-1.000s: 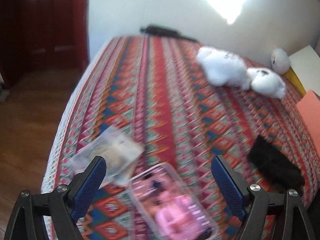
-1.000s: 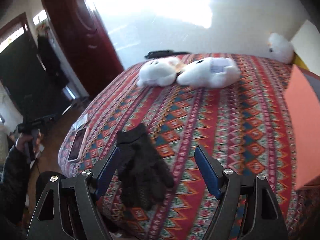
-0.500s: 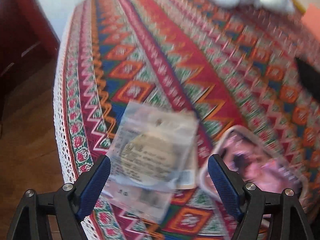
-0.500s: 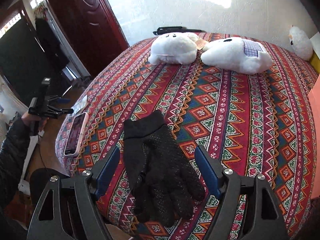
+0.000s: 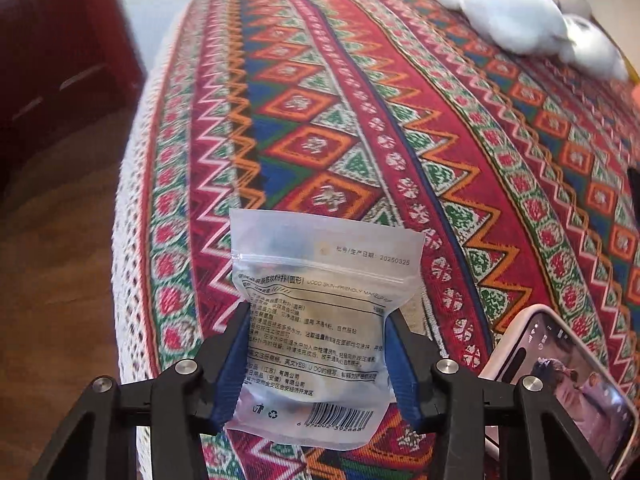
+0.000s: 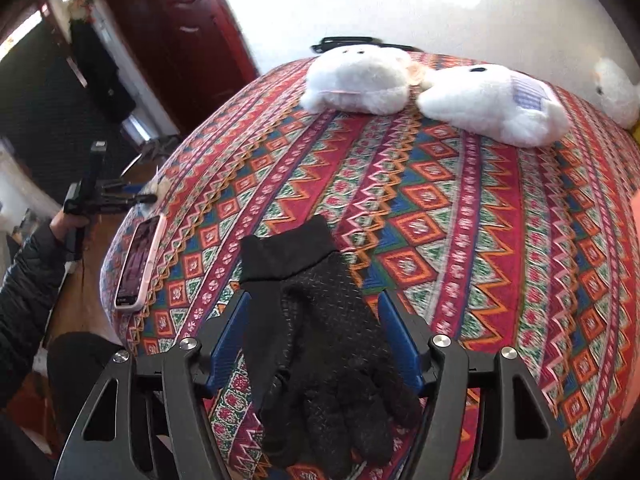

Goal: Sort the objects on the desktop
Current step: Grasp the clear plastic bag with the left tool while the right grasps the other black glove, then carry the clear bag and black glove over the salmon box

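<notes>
Sorting had barely begun, in my judgement: nothing yet looked gathered or grouped on the tabletop (image 6: 460,200). Taking the phone (image 5: 568,392) as landmark, the plastic pouch (image 5: 320,320) lay just to its left, at the cloth's near edge. Your left hand-held gripper (image 5: 318,364) had narrowed until both blue fingers (image 5: 236,360) pressed the pouch's sides; whether it was lifted could not be told. Your right hand-held gripper (image 6: 314,340) stood half open around the black gloves (image 6: 316,332), well to the right of the phone, its fingers beside the fabric and apparently not yet squeezing. Two white plush slippers (image 6: 432,88) and a small white plush toy (image 6: 616,92) lay far beyond the phone, untouched. Compared with half a second earlier, your left gripper had closed from wide onto the pouch, and your right had advanced so the gloves sat deeper between its fingers.
</notes>
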The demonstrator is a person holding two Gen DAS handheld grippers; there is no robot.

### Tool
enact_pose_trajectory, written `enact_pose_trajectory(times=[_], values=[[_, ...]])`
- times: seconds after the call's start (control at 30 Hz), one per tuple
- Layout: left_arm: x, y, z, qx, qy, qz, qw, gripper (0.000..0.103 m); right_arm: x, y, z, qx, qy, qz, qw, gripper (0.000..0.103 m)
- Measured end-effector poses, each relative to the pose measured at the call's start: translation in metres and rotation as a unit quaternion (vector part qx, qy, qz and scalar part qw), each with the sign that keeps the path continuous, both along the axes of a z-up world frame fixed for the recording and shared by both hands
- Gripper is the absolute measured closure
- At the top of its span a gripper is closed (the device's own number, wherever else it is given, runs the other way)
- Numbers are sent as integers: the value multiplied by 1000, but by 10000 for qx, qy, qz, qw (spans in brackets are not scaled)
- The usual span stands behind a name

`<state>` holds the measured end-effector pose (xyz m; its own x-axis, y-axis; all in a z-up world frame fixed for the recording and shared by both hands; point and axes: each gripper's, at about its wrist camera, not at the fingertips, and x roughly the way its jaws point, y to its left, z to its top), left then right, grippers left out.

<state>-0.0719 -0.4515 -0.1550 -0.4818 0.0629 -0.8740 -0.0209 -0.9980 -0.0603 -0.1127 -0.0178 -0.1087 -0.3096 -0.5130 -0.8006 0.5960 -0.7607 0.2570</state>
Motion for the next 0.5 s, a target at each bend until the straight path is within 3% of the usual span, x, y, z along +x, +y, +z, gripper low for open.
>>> enact_pose_trajectory(times=[0.1,0.23,0.33,0.37,0.4,0.43,0.5], values=[[9,-13,2,221,162,339,9990,51,-2,-15,-15,209,17,165,9996,13],[24,-26,17,379,503,801,9948,51,3,-42,-52,902,-99,633,9939,13],[35,-22,38,405,782,910,9920,51,13,-54,-66,1300,263,880,9873,14],[37,-17,45,329,860,879,9919,51,13,-53,-65,1218,244,878,9884,35],[38,-12,53,254,937,847,9917,51,11,-51,-61,1050,152,863,9906,81],[40,-6,60,174,1013,805,9914,51,8,-47,-58,952,46,805,9922,89],[45,8,76,19,1159,687,9909,50,8,-40,-51,831,-26,746,9937,90]])
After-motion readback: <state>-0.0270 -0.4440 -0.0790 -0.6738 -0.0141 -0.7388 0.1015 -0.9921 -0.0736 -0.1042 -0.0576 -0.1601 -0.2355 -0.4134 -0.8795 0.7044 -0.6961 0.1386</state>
